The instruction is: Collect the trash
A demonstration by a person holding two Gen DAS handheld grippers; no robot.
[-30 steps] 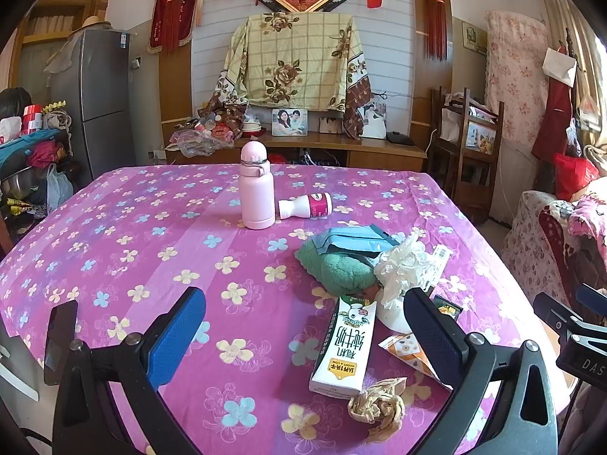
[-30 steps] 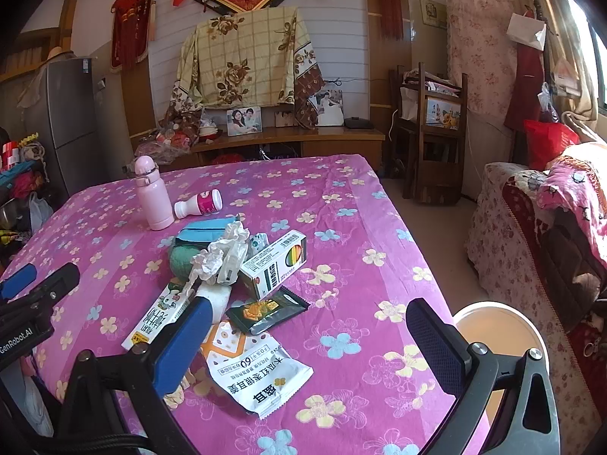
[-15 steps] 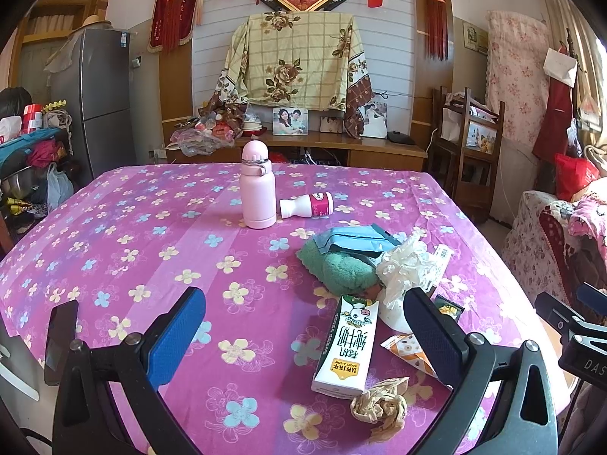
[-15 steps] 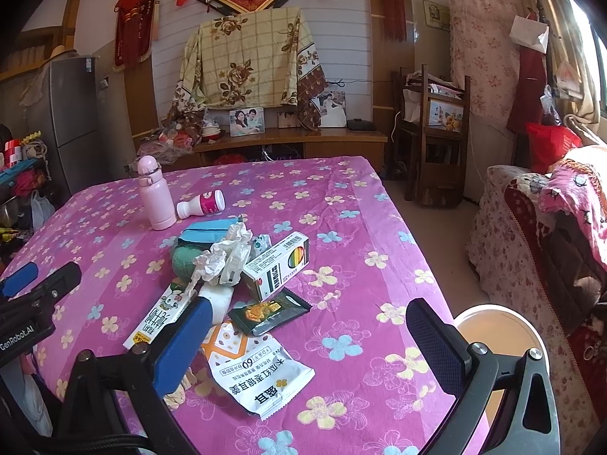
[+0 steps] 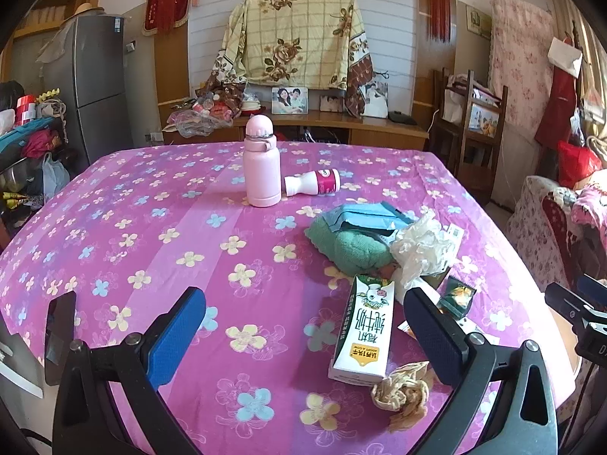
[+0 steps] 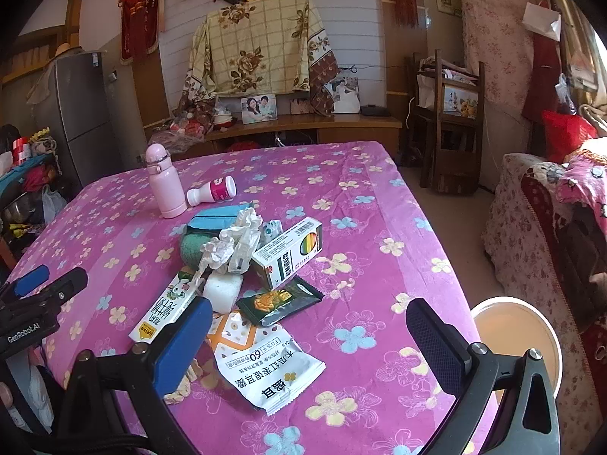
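Note:
Trash lies heaped on the pink flowered tablecloth (image 5: pixel 151 250): a milk carton (image 5: pixel 362 331), a crumpled brown paper wad (image 5: pixel 404 388), a white crumpled bag (image 5: pixel 423 248), a white snack wrapper (image 6: pixel 265 364), a dark snack packet (image 6: pixel 280 301), a medicine box (image 6: pixel 290 252) and a fallen small bottle (image 5: pixel 313 182). My left gripper (image 5: pixel 303 337) is open and empty, just short of the carton. My right gripper (image 6: pixel 309 345) is open and empty over the white wrapper. A white bin (image 6: pixel 519 341) stands on the floor at the table's right.
An upright pink flask (image 5: pixel 261 167) stands mid-table. A green towel (image 5: pixel 351 246) with a blue pack (image 5: pixel 364 220) on it lies by the heap. A sofa (image 6: pixel 550 227) is at the right, a wooden chair (image 6: pixel 449 121) and sideboard (image 6: pixel 303 129) behind.
Both grippers have crept slightly forward toward the trash heap; the jaws stay open. Nothing on the table has moved.

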